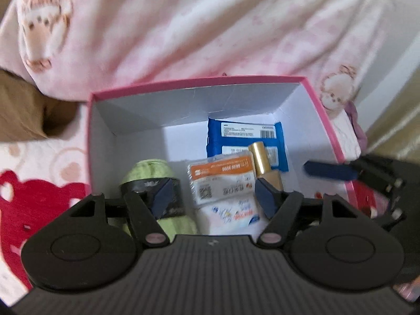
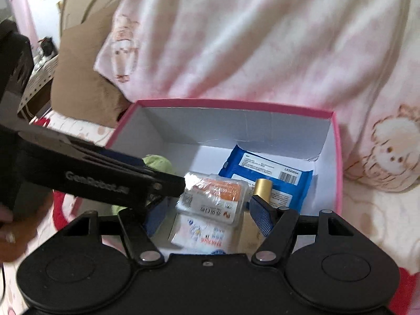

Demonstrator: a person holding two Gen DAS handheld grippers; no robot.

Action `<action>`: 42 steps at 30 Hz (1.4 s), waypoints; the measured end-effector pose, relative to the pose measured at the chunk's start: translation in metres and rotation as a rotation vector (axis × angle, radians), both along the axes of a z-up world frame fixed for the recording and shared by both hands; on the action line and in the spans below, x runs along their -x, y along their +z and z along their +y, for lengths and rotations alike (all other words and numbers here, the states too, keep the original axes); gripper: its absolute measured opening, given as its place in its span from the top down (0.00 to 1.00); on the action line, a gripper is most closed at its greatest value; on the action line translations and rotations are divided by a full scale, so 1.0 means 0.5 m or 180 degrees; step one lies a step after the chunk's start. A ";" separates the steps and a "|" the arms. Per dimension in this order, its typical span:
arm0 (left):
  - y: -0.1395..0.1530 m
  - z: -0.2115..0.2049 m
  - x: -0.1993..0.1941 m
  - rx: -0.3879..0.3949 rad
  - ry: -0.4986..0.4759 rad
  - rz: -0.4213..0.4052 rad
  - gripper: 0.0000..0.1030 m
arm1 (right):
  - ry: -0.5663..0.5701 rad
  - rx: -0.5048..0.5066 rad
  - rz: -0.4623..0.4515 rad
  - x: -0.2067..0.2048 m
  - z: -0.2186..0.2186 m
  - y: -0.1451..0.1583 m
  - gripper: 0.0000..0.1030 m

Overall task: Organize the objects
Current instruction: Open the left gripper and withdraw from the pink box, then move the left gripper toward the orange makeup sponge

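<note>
Both grippers, left (image 1: pixel 214 197) and right (image 2: pixel 208 211), hung wide open, empty, over pink box (image 1: pixel 325 120); inside: wipes (image 1: pixel 244 136), gold tube (image 1: pixel 261 161), green roll (image 1: pixel 148 169)

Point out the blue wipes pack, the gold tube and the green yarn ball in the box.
blue wipes pack (image 1: pixel 242 131), left wrist view, white label near its top.
gold tube (image 1: pixel 260 157), left wrist view, shiny cap.
green yarn ball (image 1: pixel 149 169), left wrist view, upper green part.
</note>
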State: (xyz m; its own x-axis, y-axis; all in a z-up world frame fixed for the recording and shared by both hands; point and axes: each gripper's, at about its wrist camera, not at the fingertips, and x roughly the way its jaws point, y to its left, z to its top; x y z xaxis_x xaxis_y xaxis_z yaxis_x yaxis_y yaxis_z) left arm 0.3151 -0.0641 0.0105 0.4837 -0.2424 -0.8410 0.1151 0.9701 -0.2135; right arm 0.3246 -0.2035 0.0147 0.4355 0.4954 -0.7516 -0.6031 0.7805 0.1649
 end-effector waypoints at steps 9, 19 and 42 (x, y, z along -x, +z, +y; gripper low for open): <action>0.096 0.017 0.087 -0.0163 -0.0369 -0.0130 0.26 | -0.0007 -0.0113 -0.0097 0.086 -0.028 0.107 0.21; 0.172 0.017 0.176 -0.0355 -0.0571 -0.0254 0.15 | -0.0060 -0.0040 -0.0287 0.197 -0.032 0.192 0.17; 0.092 0.113 0.346 -0.0094 -0.0823 -0.0077 0.00 | 0.0297 -0.0199 -0.0335 0.434 -0.024 0.140 0.08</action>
State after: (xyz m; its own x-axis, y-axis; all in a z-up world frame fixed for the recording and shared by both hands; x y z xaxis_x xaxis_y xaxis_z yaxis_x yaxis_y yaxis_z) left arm 0.1422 -0.0074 0.0568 0.4290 -0.3363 -0.8384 0.3649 0.9135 -0.1797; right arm 0.1077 -0.2156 0.0846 0.4602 0.5817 -0.6707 -0.6890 0.7104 0.1434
